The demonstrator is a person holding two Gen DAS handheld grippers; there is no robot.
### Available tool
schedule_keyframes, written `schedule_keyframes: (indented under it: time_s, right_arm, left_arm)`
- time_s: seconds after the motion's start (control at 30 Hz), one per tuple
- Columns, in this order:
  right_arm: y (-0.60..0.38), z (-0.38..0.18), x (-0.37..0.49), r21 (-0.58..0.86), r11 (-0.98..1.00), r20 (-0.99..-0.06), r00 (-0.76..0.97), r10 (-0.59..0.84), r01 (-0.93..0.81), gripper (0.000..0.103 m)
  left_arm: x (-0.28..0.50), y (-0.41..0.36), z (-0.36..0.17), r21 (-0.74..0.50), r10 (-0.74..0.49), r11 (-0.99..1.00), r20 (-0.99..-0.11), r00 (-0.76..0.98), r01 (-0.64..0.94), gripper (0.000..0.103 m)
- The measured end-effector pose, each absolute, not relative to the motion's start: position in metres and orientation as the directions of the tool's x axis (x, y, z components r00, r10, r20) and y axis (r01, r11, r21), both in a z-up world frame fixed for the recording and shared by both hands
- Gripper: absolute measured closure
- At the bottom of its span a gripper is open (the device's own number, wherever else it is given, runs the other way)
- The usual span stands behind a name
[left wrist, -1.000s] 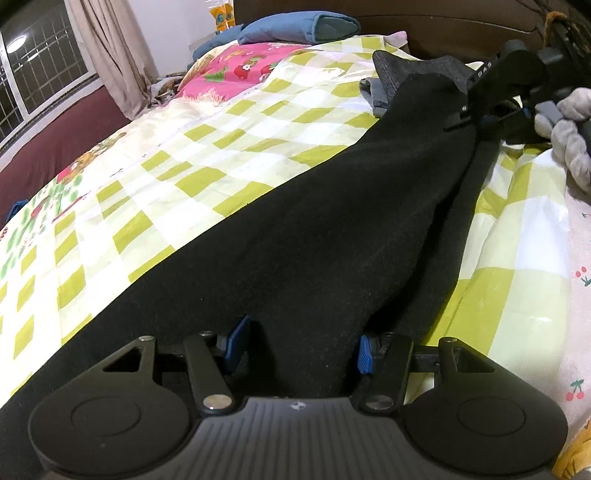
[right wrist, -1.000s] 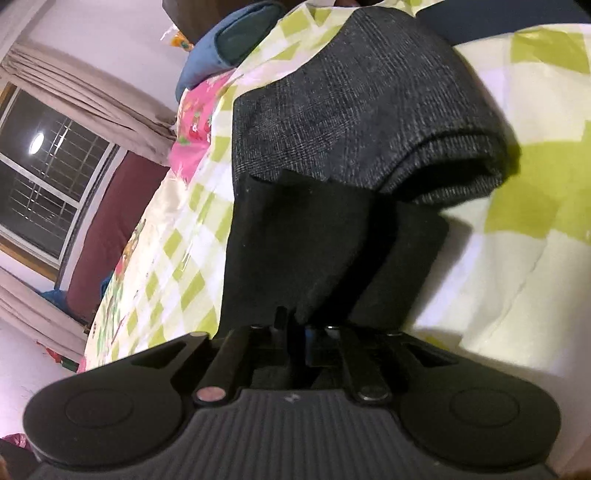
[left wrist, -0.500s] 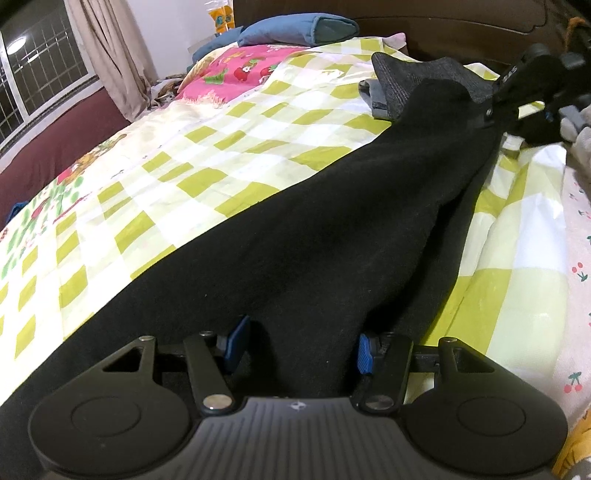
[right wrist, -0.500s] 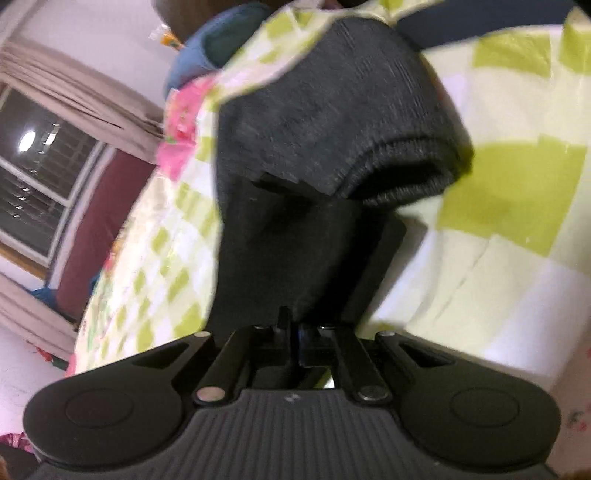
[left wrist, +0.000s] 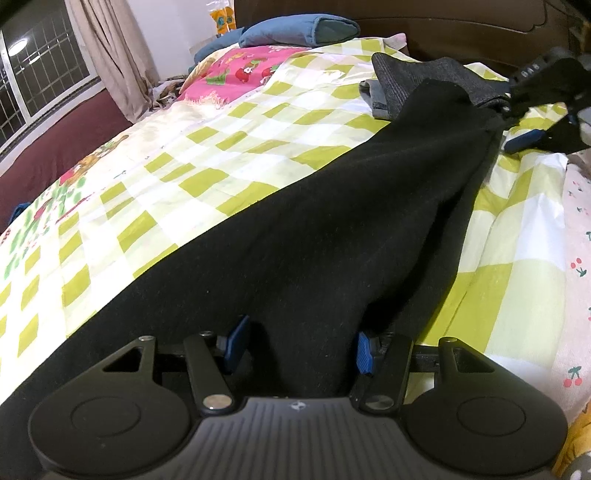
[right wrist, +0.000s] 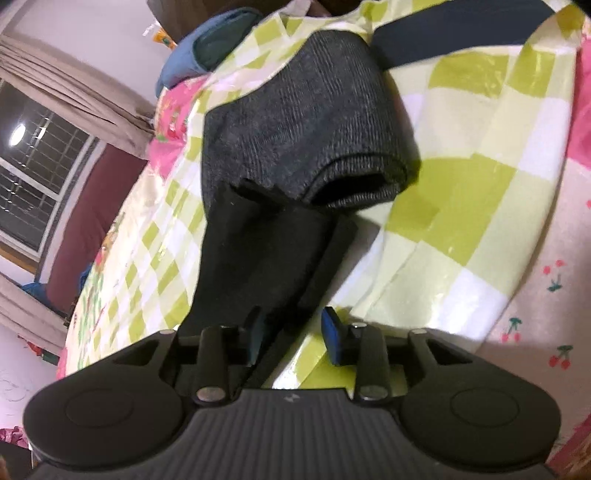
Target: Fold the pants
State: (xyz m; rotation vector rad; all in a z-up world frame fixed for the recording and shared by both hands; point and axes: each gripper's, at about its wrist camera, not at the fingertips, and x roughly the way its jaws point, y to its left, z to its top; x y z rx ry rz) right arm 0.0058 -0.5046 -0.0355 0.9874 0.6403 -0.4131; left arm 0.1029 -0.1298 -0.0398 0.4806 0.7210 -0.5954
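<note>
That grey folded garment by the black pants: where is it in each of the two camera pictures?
Left wrist view: the grey folded garment lies far off at upper right, past the far end of the black pants.
Right wrist view: it fills the upper middle, just beyond the pants' end.
Shared landmark: the blue pillow.

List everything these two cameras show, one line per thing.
black pants: one, black, stretched along the bed between both grippers
grey garment: one, dark grey, folded, at the pants' far end
bedsheet: one, green-and-white check
blue pillow: one, at the headboard
curtain: beige, by the window
left gripper: one, black with blue pads, pants bunched between them
right gripper: one, jaws just opened, pants edge between them
</note>
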Motion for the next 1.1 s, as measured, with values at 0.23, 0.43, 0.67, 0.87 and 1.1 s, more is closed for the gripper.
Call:
schedule_keyframes:
  time_s: [0.23,0.43,0.67,0.87,1.1]
  right_arm:
    - [-0.501,-0.033,0.027,0.586,0.558,-0.704,0.710,-0.007,0.587,0.041]
    - [-0.494,-0.037,0.060,0.594,0.558,-0.674,0.737,-0.048,0.580,0.034]
    - [-0.498,-0.062,0.051,0.701,0.471,-0.611,0.791,0.010,0.536,0.095]
    - [-0.514,-0.020,0.007,0.750,0.474,-0.512,0.859,-0.027,0.462,0.096]
    - [-0.526,-0.049,0.017,0.644,0.489,-0.651,0.757,-0.053,0.588,0.096]
  left_arm:
    - [0.099,-0.130,-0.039,0.203,-0.337,0.731,-0.723,0.603,0.651,0.033]
    - [0.098,-0.131,-0.038,0.212,-0.334,0.729,-0.720,0.609,0.651,0.034]
    - [0.095,-0.133,-0.035,0.204,-0.355,0.711,-0.722,0.594,0.673,0.034]
    - [0.086,-0.152,-0.032,0.160,-0.415,0.646,-0.747,0.520,0.746,0.034]
    - [0.084,-0.148,-0.029,0.067,-0.417,0.665,-0.792,0.445,0.743,0.034]
